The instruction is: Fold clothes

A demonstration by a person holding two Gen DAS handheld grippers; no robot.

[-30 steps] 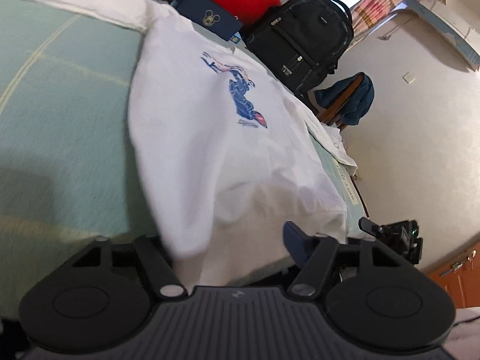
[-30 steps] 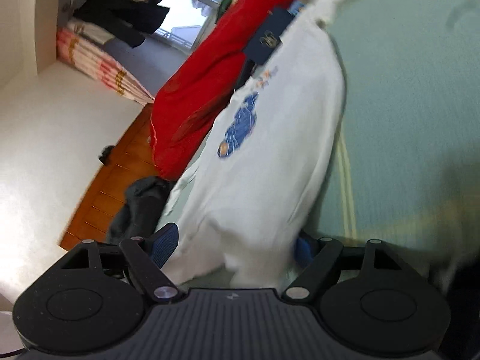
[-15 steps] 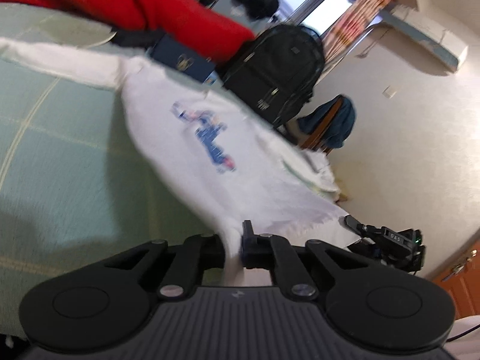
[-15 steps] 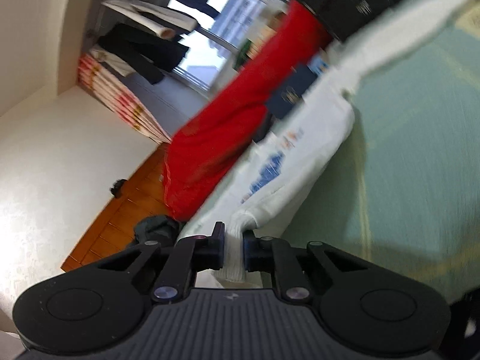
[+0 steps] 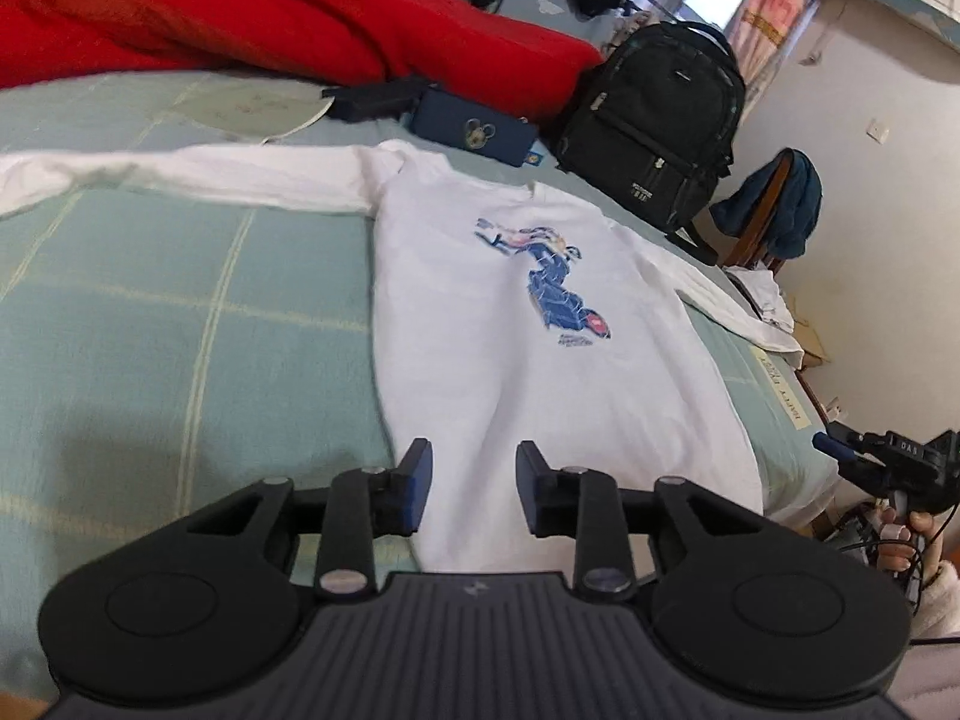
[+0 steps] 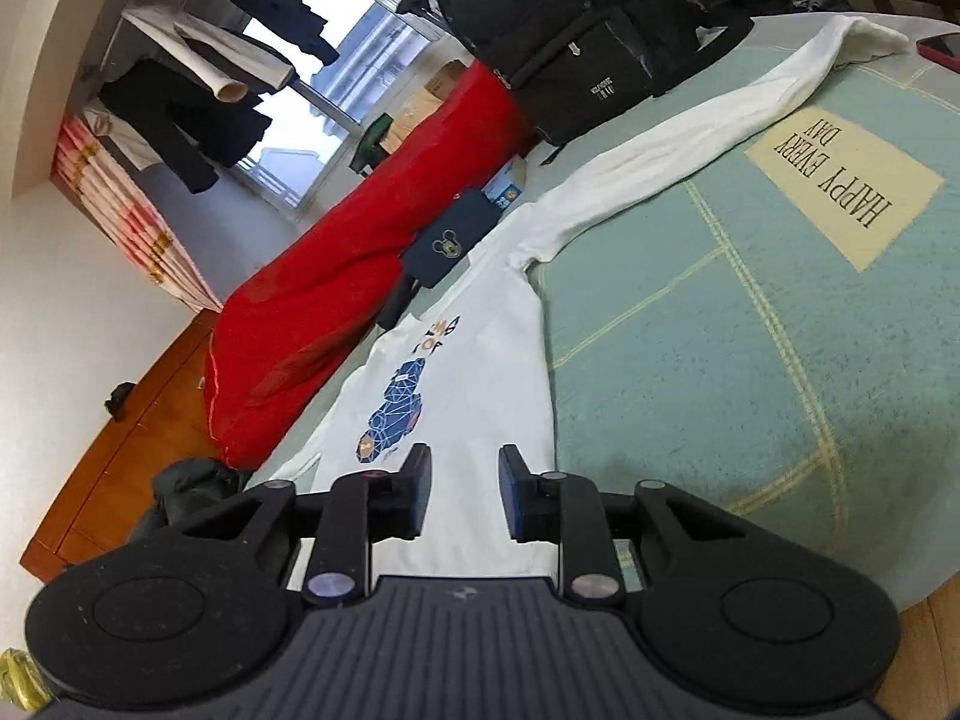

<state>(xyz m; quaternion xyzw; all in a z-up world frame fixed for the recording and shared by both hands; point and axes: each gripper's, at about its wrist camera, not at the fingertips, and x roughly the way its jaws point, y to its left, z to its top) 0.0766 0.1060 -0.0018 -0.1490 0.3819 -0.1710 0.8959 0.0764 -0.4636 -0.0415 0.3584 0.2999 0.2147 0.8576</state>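
While the white sweatshirt (image 5: 528,324) is lying face up on the pale green bed (image 5: 180,312), body smoothed flat and both sleeves stretched out to the sides, the left hand-held gripper (image 5: 473,486) is hovering over the hem with its jaws opening and no cloth between the pads, so it is released and grasping nothing; the right hand-held gripper (image 6: 461,489) is doing the same above the other side of the hem, jaws opening, the fabric lying beneath them rather than pinched; the spread-out lay looks deliberate, since a flat body and straight sleeves are giving clean lines for folding, and no fold seems yet made, so the task is probably at its start; the printed blue figure (image 5: 555,294) is facing up, which suggests the front is being kept visible for now; a red quilt (image 5: 252,6) is bunched along the far edge of the bed, seemingly pushed aside to leave room; a dark blue pouch (image 5: 474,132) with a mouse-head badge is lying just beyond the collar, shut as far as I can tell, its contents hidden; a black backpack (image 5: 654,120) is standing at the bed's far corner, zipped, nothing showing inside; in the left wrist view the right gripper's tip and the person's fingers (image 5: 900,540) are showing low at the right edge.
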